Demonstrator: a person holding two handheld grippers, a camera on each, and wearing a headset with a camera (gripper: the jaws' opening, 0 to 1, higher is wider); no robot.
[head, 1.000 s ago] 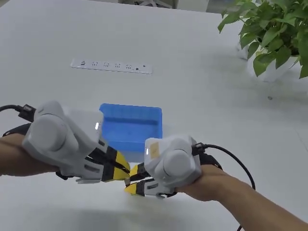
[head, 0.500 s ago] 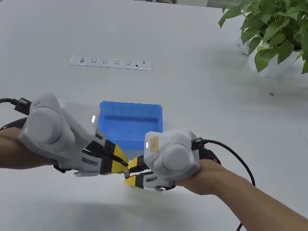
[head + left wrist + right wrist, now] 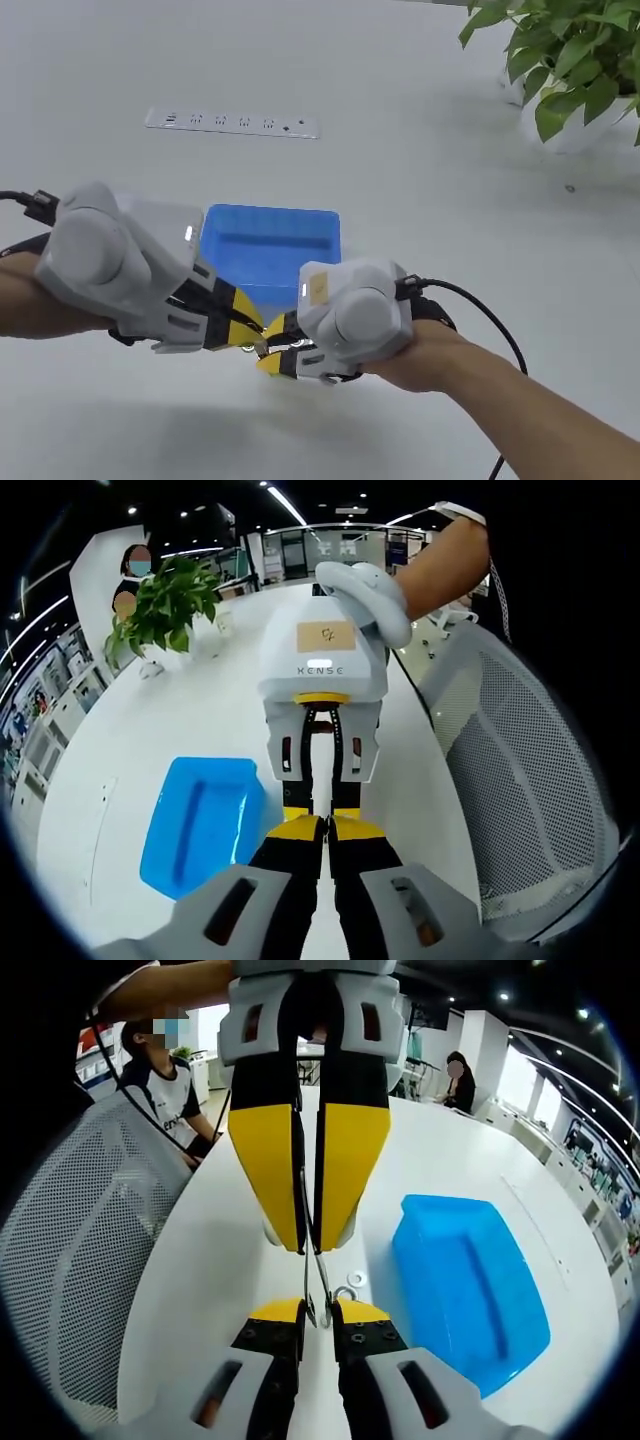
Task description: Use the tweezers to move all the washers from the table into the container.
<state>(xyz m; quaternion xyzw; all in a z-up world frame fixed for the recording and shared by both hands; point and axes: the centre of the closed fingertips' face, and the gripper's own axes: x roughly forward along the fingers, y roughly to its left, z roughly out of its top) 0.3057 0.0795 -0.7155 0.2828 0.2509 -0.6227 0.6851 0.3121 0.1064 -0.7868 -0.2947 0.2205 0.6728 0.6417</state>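
Washer (image 3: 347, 1291): I judge it light, stiff, slick; flat on bench (image 3: 220, 1260) at two o'clock of my right tool (image 3: 318, 1312), clenched with left tool (image 3: 328, 825) on the tweezers (image 3: 312, 1260); I'd pinch across its rim; tub (image 3: 470, 1280) at three o'clock.

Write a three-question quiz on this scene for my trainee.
1. True or false: the white power strip touches the blue rectangular plastic container.
2. What does the right claw pinch? A) thin silver metal tweezers B) a cable C) a leaf.
3. Fill in: small silver metal washers lie on the white table, ___ the container.
Key: 1 false; 2 A; 3 outside.
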